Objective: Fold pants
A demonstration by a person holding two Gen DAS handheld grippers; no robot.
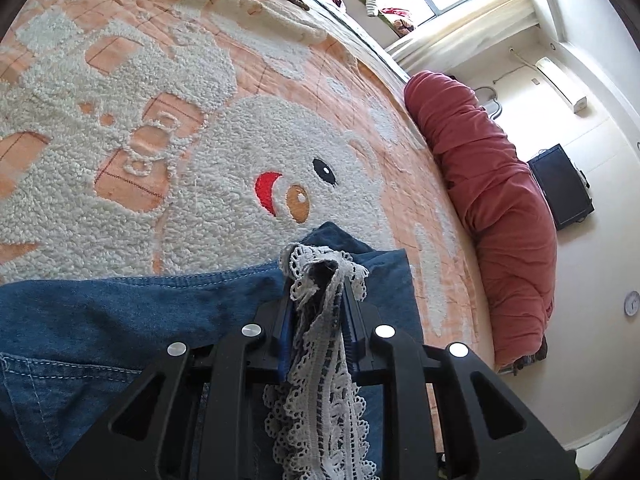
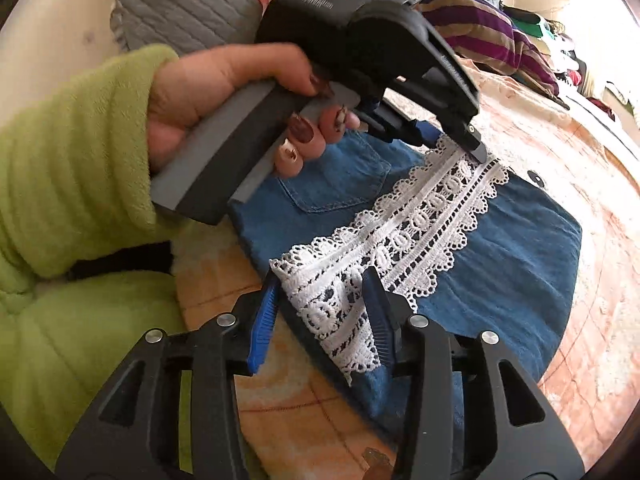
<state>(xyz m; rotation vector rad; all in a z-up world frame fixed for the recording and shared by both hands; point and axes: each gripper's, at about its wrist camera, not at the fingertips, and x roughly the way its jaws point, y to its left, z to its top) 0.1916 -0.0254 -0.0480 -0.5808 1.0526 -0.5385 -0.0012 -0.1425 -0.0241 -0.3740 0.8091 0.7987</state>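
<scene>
**Lace-trimmed denim pants gripped at both ends on patterned bed**

A wide bed, covered by an orange and white fleece blanket (image 1: 224, 128) with a cartoon face, was seen filling most of both views. A long red bolster (image 1: 492, 200) was laid along its far edge, and a grey quilted pillow (image 2: 192, 4) and striped cloth (image 2: 484, 36) were piled at its head. The blue denim pants (image 2: 512, 248) were spread flat on the blanket, a back pocket showing, with a band of white lace trim (image 2: 404, 240) running across the cloth. The left gripper (image 1: 320, 280), held in a hand (image 2: 224, 92) with painted nails and a green fleece sleeve, was closed tight on one end of the lace, the trim bunched between its blue pads. The right gripper (image 2: 324, 284) was set at the other end, its jaws part-way open astride the lace; whether the cloth was actually pinched could not be told.
</scene>
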